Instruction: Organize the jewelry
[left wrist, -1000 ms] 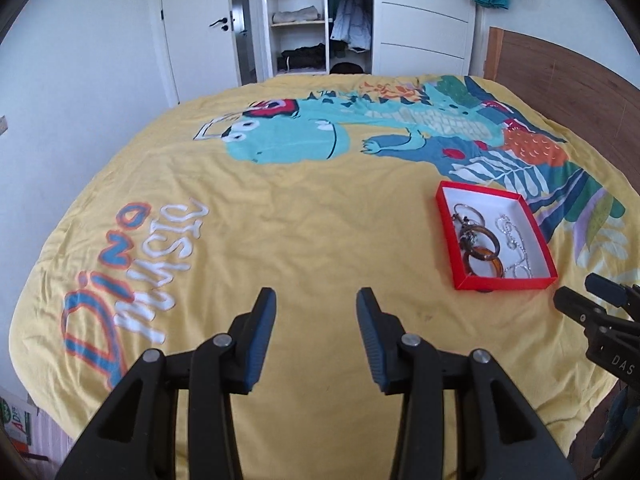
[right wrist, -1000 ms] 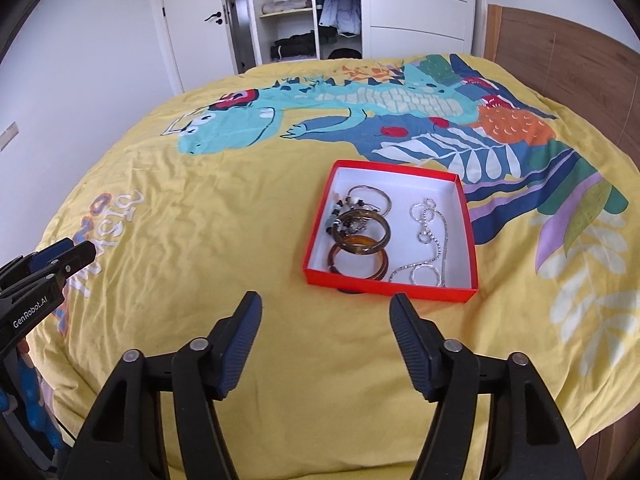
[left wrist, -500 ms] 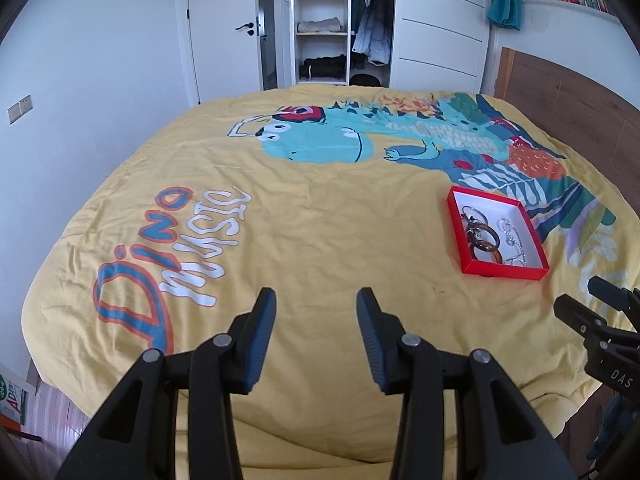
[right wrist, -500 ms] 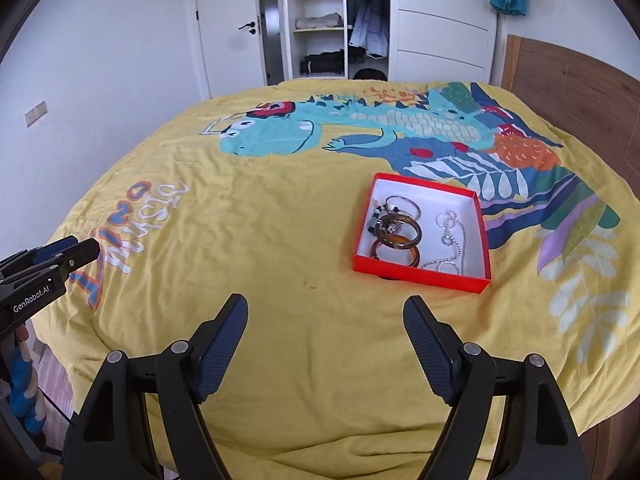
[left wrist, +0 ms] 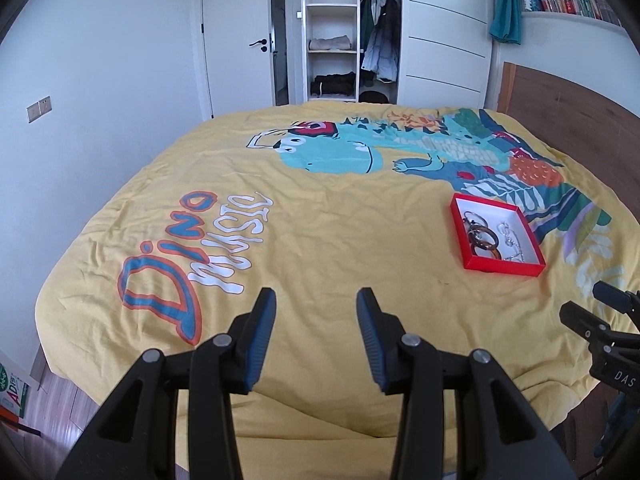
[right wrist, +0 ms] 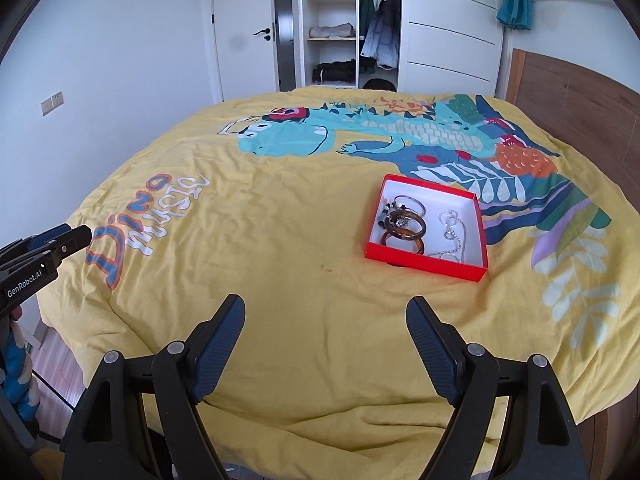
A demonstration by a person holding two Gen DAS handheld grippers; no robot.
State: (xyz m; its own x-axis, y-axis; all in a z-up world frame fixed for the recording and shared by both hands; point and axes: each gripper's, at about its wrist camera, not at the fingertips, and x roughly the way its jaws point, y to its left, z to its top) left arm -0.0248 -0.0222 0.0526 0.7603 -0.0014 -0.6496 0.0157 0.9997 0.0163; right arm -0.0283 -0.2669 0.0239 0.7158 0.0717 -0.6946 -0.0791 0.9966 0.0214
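A red box [right wrist: 424,263] with a white inside lies on the yellow dinosaur bedspread [right wrist: 280,240]. It also shows in the left wrist view [left wrist: 503,266]. Inside are brown bangles [right wrist: 403,229], a thin silver ring bracelet [right wrist: 407,201] and a silver chain [right wrist: 454,236]. My right gripper [right wrist: 325,340] is open and empty, well back from the box near the bed's front edge. My left gripper [left wrist: 316,332] is open and empty, to the left of the box.
A wooden headboard [right wrist: 576,92] stands at the right. An open wardrobe [right wrist: 348,24] and a white door [right wrist: 244,36] are beyond the bed. The wooden floor [left wrist: 60,396] shows at lower left past the bed's edge.
Both grippers have pulled back and up from the bed; the box looks smaller and farther. The right jaws have opened wider. The jewelry has not moved.
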